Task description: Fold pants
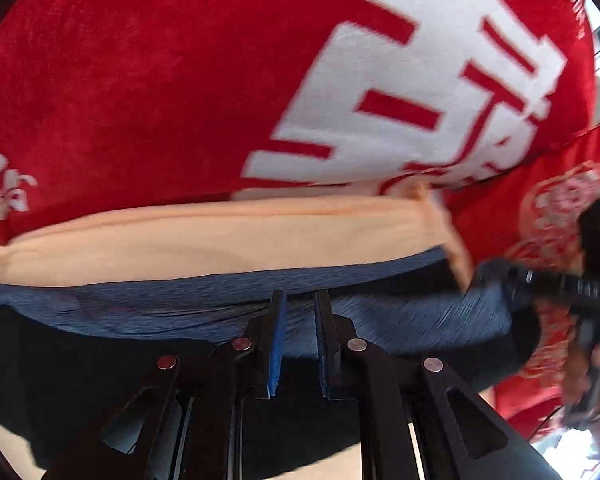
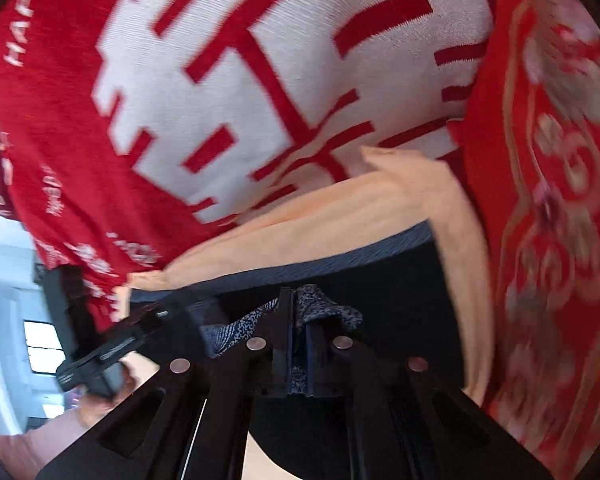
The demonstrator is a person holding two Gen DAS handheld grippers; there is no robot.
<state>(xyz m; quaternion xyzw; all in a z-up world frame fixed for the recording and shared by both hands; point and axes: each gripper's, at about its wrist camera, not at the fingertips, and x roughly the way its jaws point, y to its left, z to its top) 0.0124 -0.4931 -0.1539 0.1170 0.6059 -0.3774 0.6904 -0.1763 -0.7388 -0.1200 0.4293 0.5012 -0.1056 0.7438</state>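
right fingers (image 2: 300, 316) clamped on blue pants (image 2: 324, 314) hem; left fingers (image 1: 300, 312) slightly apart at the waist edge, cloth between them but grip unsure | we should level both ends before laying the fold | beyond: peach cloth (image 1: 220, 236), then red blanket (image 1: 140, 80); nothing blocks us

Bright, even daylight fills both my views, strongest near a pale window (image 2: 40, 346) at the left edge of my right view, while motion blur smears the red blanket (image 1: 140, 80), the fisheye bends everything toward dark corners, and my jaws look sharpest.
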